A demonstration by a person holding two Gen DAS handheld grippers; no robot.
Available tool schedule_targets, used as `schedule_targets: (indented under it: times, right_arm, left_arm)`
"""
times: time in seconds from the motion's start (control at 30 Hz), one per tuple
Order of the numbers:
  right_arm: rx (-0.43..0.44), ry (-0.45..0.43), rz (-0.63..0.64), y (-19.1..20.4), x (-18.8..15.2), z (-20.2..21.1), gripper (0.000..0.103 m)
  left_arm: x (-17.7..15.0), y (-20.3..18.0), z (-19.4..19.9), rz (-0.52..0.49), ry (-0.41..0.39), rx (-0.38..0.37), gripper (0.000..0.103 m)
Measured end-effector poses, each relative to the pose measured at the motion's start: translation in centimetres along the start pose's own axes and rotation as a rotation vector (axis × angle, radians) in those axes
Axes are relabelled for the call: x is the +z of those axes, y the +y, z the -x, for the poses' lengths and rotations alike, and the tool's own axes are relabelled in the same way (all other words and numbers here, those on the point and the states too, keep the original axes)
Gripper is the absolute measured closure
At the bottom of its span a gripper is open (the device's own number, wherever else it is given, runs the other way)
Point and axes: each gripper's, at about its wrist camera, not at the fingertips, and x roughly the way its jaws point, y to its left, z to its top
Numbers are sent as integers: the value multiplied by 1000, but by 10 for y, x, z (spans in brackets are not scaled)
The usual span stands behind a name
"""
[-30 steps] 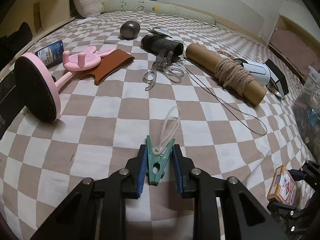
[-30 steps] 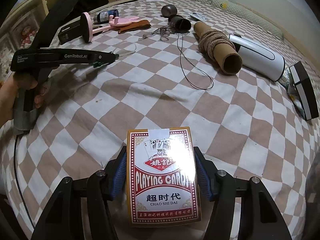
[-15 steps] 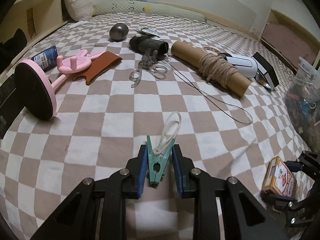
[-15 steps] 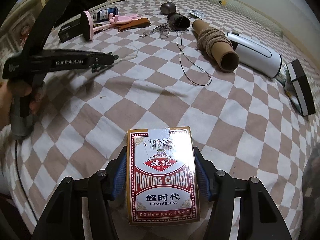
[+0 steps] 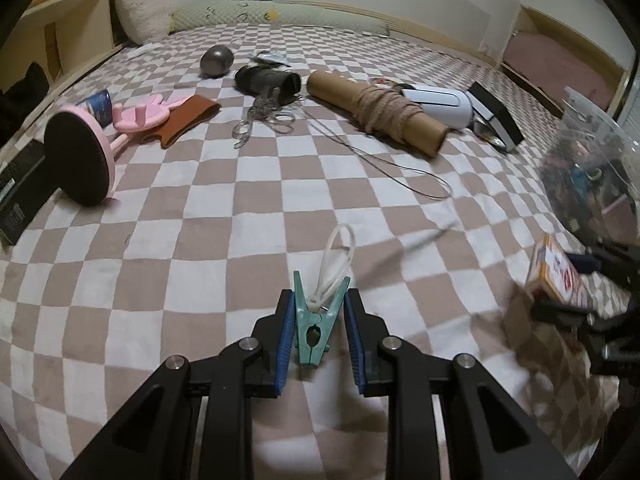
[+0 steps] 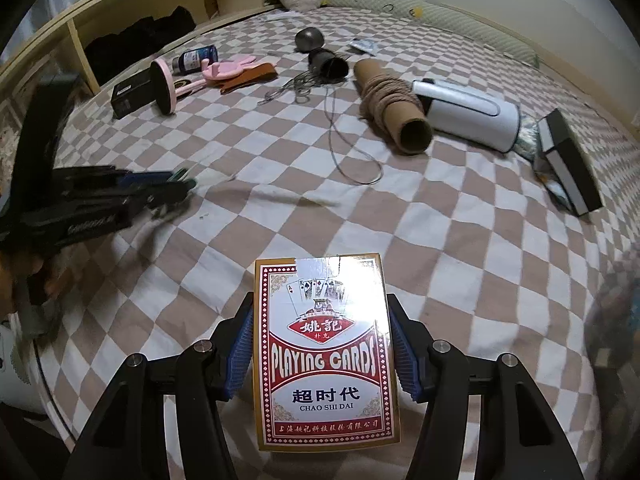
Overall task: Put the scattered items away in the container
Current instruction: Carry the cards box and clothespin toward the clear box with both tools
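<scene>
A green clothespin (image 5: 316, 322) with a clear loop is clamped between the jaws of the left gripper (image 5: 318, 338) above the checkered bed (image 5: 208, 240). A playing-card box (image 6: 322, 354) is gripped by the right gripper (image 6: 322, 354). A clear container (image 5: 592, 176) is seen at the bed's right edge.

Left gripper (image 6: 176, 190): motion-blurred in my right view, so its fingers can't be made out there.
Card box (image 5: 554, 276): smeared in my left view, print unreadable.
Clear container (image 5: 592, 172): cut off by the right edge, contents a dark jumble.
Black box (image 5: 16, 192): cropped at the left edge.
</scene>
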Motion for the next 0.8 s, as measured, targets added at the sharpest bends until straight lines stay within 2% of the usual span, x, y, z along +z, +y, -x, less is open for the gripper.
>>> schedule_targets:
  times: [0.33, 0.8]
  right_arm:
    - [-92, -69, -64, -23, 8, 35, 42]
    - [-165, -194, -100, -44, 19, 100, 42]
  left_arm:
    - [17, -30, 32, -92, -39, -1, 78]
    - [52, -64, 82, -110, -72, -52, 78]
